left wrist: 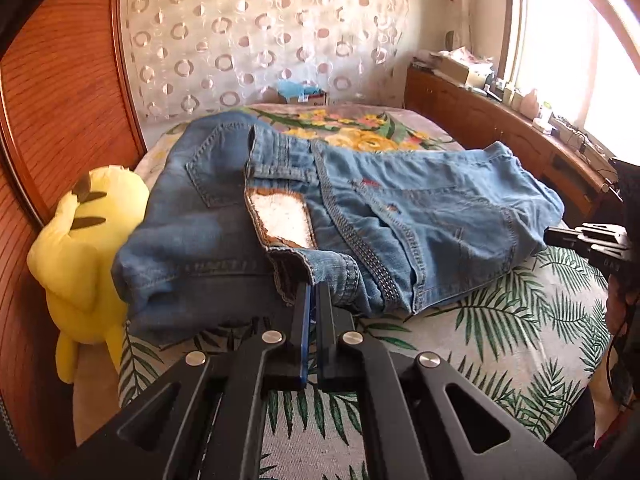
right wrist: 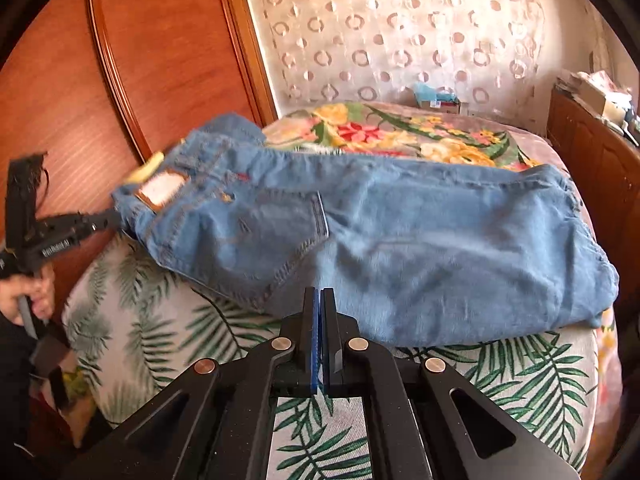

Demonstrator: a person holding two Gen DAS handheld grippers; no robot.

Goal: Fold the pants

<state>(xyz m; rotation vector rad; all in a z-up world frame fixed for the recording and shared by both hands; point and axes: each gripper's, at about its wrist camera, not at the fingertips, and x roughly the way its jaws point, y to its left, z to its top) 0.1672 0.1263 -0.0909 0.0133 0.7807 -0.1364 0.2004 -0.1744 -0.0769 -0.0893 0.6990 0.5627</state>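
Blue jeans (left wrist: 400, 216) lie folded on the bed, waistband with a white leather patch (left wrist: 282, 220) toward the left; they also show in the right wrist view (right wrist: 400, 240). My left gripper (left wrist: 313, 292) is shut on the waistband edge at the near left of the jeans; it appears from the side in the right wrist view (right wrist: 108, 220). My right gripper (right wrist: 318, 300) is shut, its tips at the near edge of the folded legs; whether cloth is pinched I cannot tell. It shows at the right edge of the left wrist view (left wrist: 556, 236).
The bed has a palm-leaf sheet (left wrist: 500, 340) and a floral blanket (right wrist: 400, 132) behind the jeans. A yellow plush toy (left wrist: 80, 248) sits at the left by the wooden headboard (left wrist: 60, 100). A wooden cabinet (left wrist: 500, 120) with clutter runs along the right.
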